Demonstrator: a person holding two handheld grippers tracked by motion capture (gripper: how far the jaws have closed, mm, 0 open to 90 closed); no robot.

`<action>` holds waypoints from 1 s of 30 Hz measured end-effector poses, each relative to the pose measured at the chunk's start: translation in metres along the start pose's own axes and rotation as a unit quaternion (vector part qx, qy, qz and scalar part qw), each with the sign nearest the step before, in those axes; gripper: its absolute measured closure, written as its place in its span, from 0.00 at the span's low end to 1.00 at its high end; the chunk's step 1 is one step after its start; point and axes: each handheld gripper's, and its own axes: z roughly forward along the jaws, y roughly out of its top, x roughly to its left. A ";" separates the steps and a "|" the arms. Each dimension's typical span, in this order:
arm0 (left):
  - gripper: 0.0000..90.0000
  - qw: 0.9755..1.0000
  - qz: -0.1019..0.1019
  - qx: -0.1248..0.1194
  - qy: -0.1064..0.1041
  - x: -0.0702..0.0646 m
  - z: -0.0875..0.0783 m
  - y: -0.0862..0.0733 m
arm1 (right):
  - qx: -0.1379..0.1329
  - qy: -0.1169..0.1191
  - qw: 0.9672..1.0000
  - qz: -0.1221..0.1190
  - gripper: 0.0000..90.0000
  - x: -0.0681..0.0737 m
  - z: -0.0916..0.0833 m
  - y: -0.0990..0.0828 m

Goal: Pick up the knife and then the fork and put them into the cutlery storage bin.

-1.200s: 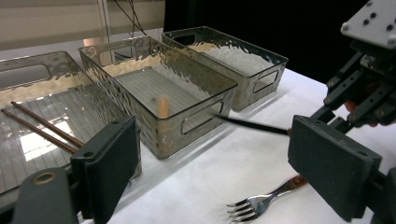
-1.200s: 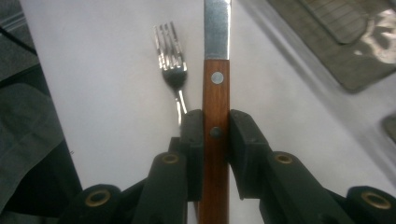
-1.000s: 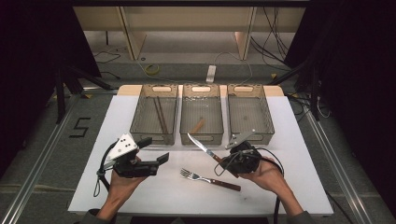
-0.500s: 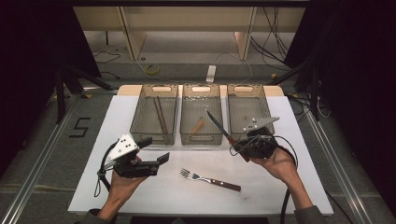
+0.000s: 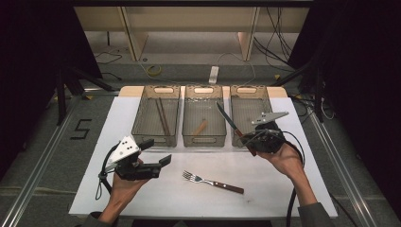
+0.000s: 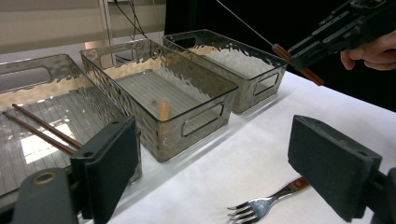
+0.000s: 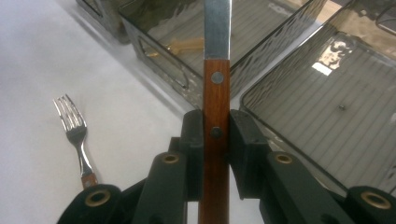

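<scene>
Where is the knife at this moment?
In the high view the knife is clamped by its wooden handle in the right hand-held gripper, its blade slanting over the gap between the middle bin and the right bin.

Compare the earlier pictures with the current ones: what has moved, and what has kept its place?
The right gripper, shut on the knife, has carried it up and away from the person, from near the fork to the right bin. The left gripper, fork and three bins stayed put.

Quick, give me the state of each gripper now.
Left gripper: open, holding nothing.
Right gripper: shut on the knife by its wooden handle.
</scene>
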 end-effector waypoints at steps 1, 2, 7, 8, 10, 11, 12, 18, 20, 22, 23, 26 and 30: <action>0.17 1.000 -0.001 -0.001 0.000 0.000 0.000 0.000 | -0.001 -0.001 1.000 0.002 0.85 -0.001 0.000 0.001; 0.17 1.000 -0.001 -0.001 0.001 0.000 0.000 0.000 | -0.001 -0.004 1.000 0.002 0.85 -0.003 -0.001 0.001; 0.17 1.000 -0.001 -0.001 0.001 0.000 0.000 -0.001 | -0.001 -0.019 1.000 0.012 0.85 -0.013 -0.001 0.004; 0.17 1.000 -0.001 0.000 0.001 0.000 0.001 -0.001 | 0.000 -0.020 1.000 0.014 0.85 -0.015 -0.002 0.005; 0.17 1.000 0.000 0.001 0.002 0.000 0.001 -0.001 | -0.002 -0.024 1.000 0.019 0.85 -0.018 -0.002 0.005; 0.17 1.000 0.000 0.001 0.002 0.000 0.001 -0.001 | -0.001 -0.025 0.999 0.022 0.85 -0.020 -0.002 0.006; 0.17 1.000 0.000 0.000 0.002 0.000 0.001 -0.001 | -0.001 -0.026 0.999 0.024 0.85 -0.022 -0.002 0.006; 0.17 1.000 0.001 0.001 0.002 0.000 0.001 -0.001 | 0.002 -0.039 0.998 0.049 0.85 -0.038 0.002 0.015; 0.17 1.000 0.000 0.000 0.002 0.000 0.000 -0.001 | 0.001 -0.043 0.997 0.067 0.85 -0.044 0.005 0.018; 0.17 1.000 0.000 0.000 0.002 0.000 0.001 -0.001 | 0.003 -0.051 0.995 0.080 0.85 -0.049 0.007 0.022; 0.17 1.000 0.001 0.001 0.002 0.000 0.001 -0.001 | 0.007 -0.057 0.995 0.087 0.85 -0.053 0.010 0.024; 0.17 1.000 0.001 0.000 0.001 0.000 0.001 -0.001 | 0.011 -0.067 0.993 0.100 0.85 -0.060 0.014 0.030; 0.17 1.000 0.001 -0.001 0.001 0.000 0.000 0.000 | 0.016 -0.078 0.990 0.113 0.85 -0.066 0.021 0.038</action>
